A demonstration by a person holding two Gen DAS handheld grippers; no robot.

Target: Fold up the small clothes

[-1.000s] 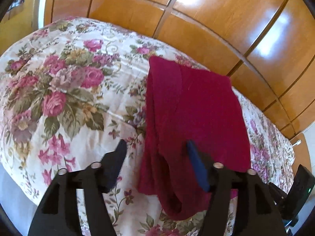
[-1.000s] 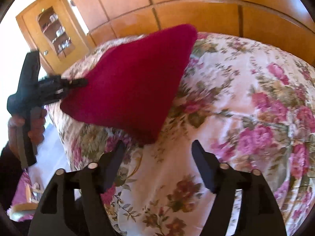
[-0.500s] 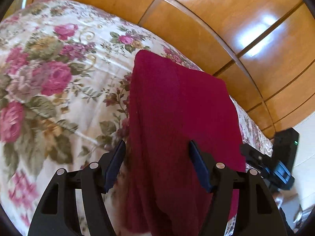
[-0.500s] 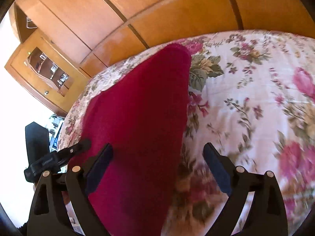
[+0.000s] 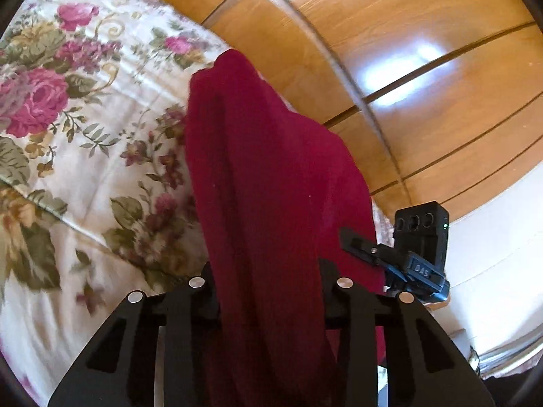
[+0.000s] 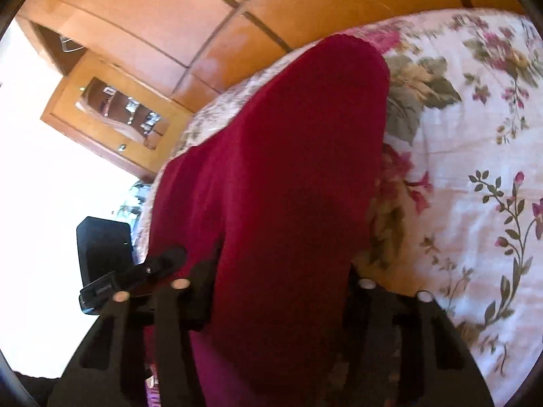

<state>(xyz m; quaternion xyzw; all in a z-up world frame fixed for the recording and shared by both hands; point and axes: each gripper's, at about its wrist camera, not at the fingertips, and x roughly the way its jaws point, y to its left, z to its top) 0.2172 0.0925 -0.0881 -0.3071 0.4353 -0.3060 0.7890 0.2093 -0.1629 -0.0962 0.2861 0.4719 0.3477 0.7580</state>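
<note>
A dark red garment (image 5: 271, 169) lies on the floral bedspread (image 5: 85, 135), its near edge bunched up towards both cameras. My left gripper (image 5: 268, 281) has this edge between its fingers; the jaws are closing and both pads press into the cloth. In the right wrist view the same garment (image 6: 288, 169) fills the gap of my right gripper (image 6: 281, 281), whose jaws are also closing on the fabric. Each gripper shows in the other's view, pinched on the edge: the right gripper (image 5: 359, 242) and the left gripper (image 6: 166, 257).
Glossy wooden wardrobe panels (image 5: 407, 68) stand behind the bed. A small wooden cabinet with a glass door (image 6: 118, 115) hangs at the left of the right wrist view. The bedspread (image 6: 475, 169) stretches away to the right of the garment.
Both grippers came forward onto the garment's near edge and their jaws narrowed around it. The cloth now stands bunched between the fingers instead of lying flat.
</note>
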